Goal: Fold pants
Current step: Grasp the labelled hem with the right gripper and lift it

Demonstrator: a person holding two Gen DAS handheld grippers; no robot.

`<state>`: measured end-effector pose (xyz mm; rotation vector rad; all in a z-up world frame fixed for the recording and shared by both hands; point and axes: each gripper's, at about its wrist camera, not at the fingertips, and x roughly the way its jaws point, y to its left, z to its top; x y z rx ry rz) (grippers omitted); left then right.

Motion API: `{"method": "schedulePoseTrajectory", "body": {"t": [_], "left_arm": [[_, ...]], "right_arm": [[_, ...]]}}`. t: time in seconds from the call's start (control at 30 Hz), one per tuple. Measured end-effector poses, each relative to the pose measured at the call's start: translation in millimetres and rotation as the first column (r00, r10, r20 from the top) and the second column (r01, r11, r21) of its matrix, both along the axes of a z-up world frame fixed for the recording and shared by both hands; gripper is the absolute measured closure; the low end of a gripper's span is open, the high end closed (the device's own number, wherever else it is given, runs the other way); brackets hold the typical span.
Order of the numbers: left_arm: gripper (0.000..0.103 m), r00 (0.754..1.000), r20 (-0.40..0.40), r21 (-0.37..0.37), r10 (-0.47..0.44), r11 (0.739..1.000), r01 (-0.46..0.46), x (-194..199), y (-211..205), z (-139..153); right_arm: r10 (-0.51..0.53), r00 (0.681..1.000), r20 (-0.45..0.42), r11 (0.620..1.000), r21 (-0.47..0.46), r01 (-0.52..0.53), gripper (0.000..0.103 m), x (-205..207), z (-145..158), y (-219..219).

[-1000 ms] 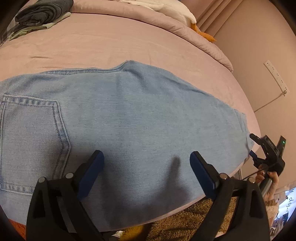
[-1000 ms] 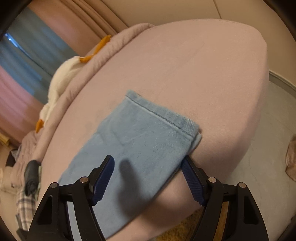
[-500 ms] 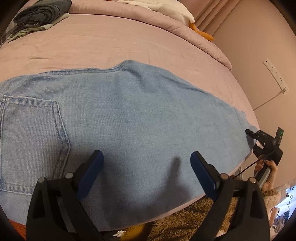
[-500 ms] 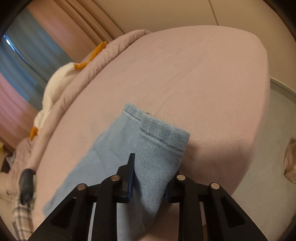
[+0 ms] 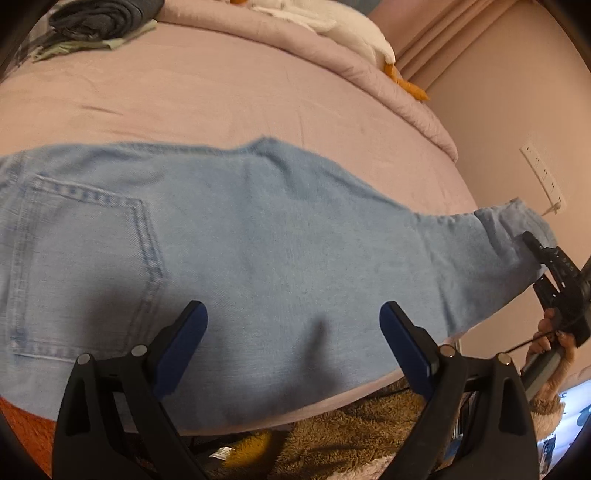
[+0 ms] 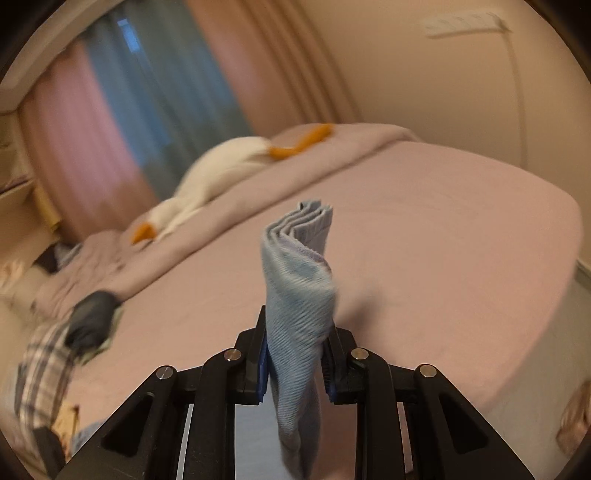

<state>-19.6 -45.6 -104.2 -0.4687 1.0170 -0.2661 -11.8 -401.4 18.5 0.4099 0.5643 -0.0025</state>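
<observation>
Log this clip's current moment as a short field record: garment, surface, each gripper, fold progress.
garment: light blue denim pants, back pocket up, lying lengthwise
surface: pink bed
left gripper: open, above the pants near the pocket end, holding nothing
right gripper: shut on the bunched leg hem, lifted off the bed
fold progress: hem end raised, not yet laid over
other: white plush goose by the bedding

**Left wrist: jeans flat, hem lifted far right**

My left gripper [image 5: 291,347] hangs jaws wide over light blue jeans [image 5: 258,236] spread across the pink bed [image 5: 221,92]. Back pocket [image 5: 85,269] lies left. At far right my right gripper [image 5: 532,243] pinches the raised hem. Dark clothes [image 5: 99,16] far left.
</observation>
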Motion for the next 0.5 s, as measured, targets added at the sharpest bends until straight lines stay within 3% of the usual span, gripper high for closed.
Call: {"method": "schedulePoseTrajectory", "body": {"t": [0.27, 0.5], "left_arm": [[0.008, 0.997, 0.044, 0.030, 0.068, 0.997, -0.069, -14.8, 19.8, 14.1], [0.008, 0.993, 0.042, 0.015, 0.108, 0.994, -0.109, -14.7, 32.4, 15.1]], "right_arm": [[0.269, 0.963, -0.010, 0.961, -0.062, -0.269, 0.078, 5.9, 4.7, 78.1], [0.420, 0.895, -0.147, 0.895, -0.098, -0.436, 0.078, 19.5, -36.2, 143.0]]}}
